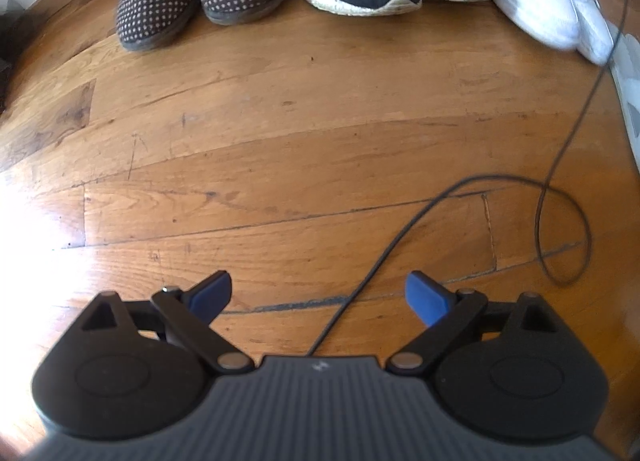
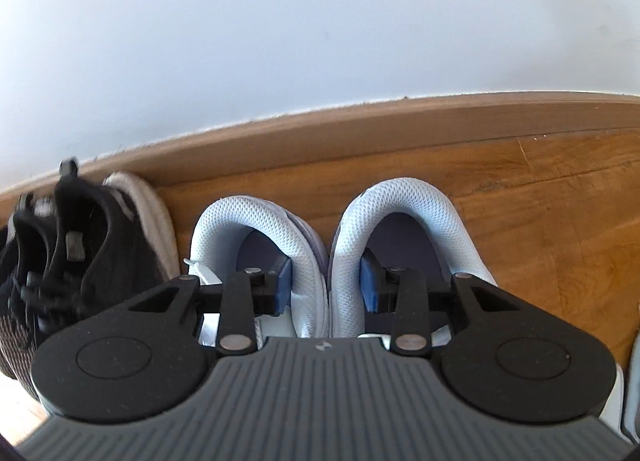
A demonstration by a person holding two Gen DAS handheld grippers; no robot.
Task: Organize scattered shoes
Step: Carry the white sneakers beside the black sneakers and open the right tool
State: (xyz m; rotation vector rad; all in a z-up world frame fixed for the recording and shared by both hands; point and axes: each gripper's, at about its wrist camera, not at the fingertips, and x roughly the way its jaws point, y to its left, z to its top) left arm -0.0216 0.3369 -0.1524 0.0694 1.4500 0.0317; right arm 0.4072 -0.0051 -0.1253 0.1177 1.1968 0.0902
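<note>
The left gripper (image 1: 319,299) has a dark grey ribbed body at 6 o'clock of its view, w/ a small pale mark at the top middle. On each side sits a black rounded housing w/ a faint circle pressed in it and a triangular cut-out above. Two black link bars run up from silver round rivets to smaller screws. The fingers (image 1: 426,297) carry blue pads. A thin black cable (image 1: 400,237) leaves the body at 12 o'clock and loops toward 3 o'clock. The right gripper (image 2: 325,287) has the same build: grey ribbed body, black housings, silver rivets, blue pads.
</note>
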